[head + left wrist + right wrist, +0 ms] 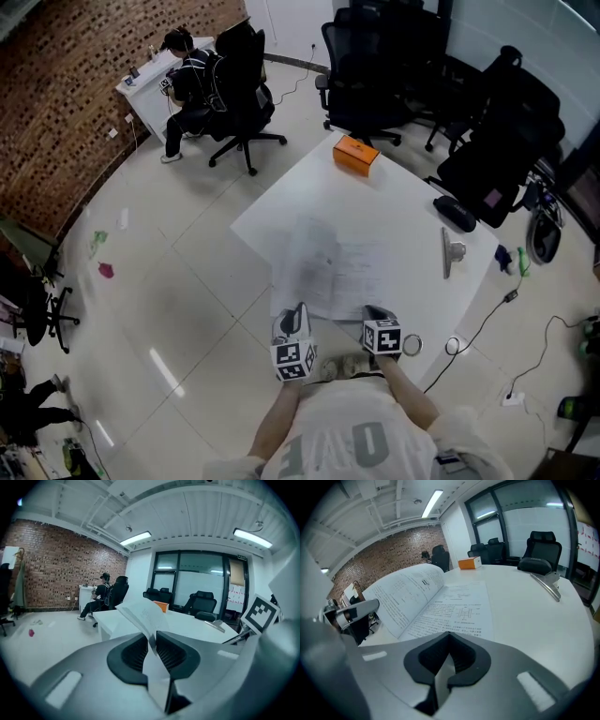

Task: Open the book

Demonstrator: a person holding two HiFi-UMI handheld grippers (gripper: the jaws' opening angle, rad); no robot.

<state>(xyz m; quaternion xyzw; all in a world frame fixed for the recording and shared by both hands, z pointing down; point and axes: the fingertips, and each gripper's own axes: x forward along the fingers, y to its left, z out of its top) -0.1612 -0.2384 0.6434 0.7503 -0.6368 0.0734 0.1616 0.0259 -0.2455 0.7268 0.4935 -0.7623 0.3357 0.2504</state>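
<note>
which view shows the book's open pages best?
Right gripper view: the book lies open close up, print and diagrams visible. Head view shows it from above, pale and blurry. Left gripper view catches only one lifted page, nearly edge-on.

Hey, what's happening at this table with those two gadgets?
A person is working on a book with a handheld gripper in each hand. The book lies open on the white table. The left gripper has a raised page between its slightly parted jaws. The right gripper is shut and empty, at the book's near edge.
</note>
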